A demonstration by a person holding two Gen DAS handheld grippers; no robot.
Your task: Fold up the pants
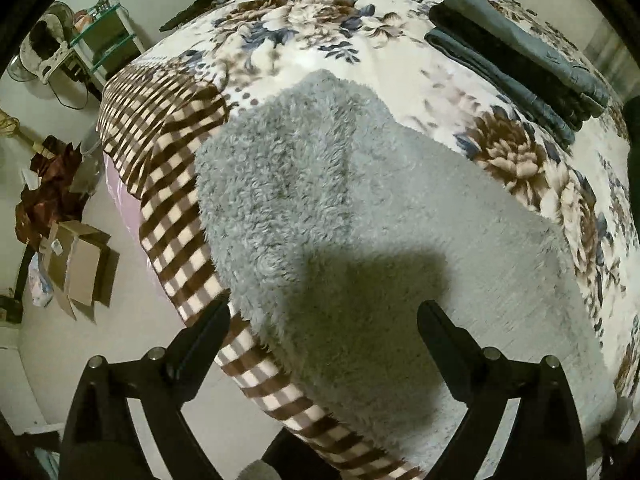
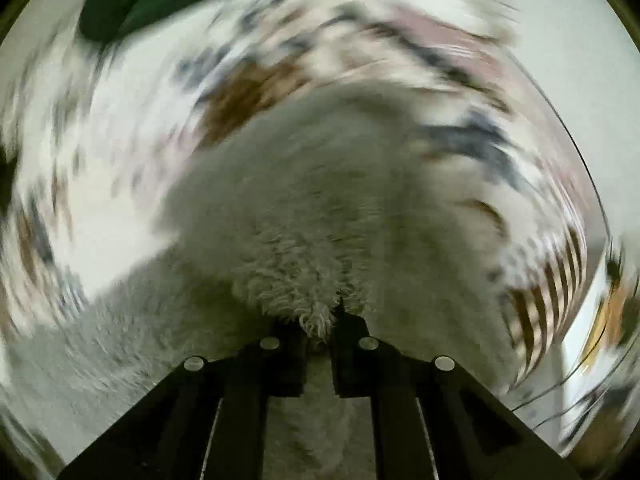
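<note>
Fluffy grey fleece pants [image 1: 360, 216] lie spread on a bed with a floral blanket [image 1: 312, 24]. My left gripper [image 1: 324, 312] is open, its black fingers apart, hovering just above the near part of the pants at the bed's checked edge. In the right wrist view, which is motion-blurred, my right gripper [image 2: 320, 320] is shut on a tuft of the grey pants [image 2: 304, 216], with fleece pinched between the jaws.
A stack of folded dark and grey-blue pants [image 1: 516, 52] lies at the far right of the bed. The bed's brown checked edge [image 1: 176, 216] drops to the floor on the left, where cardboard boxes [image 1: 80, 268], a shelf [image 1: 108, 36] and clutter stand.
</note>
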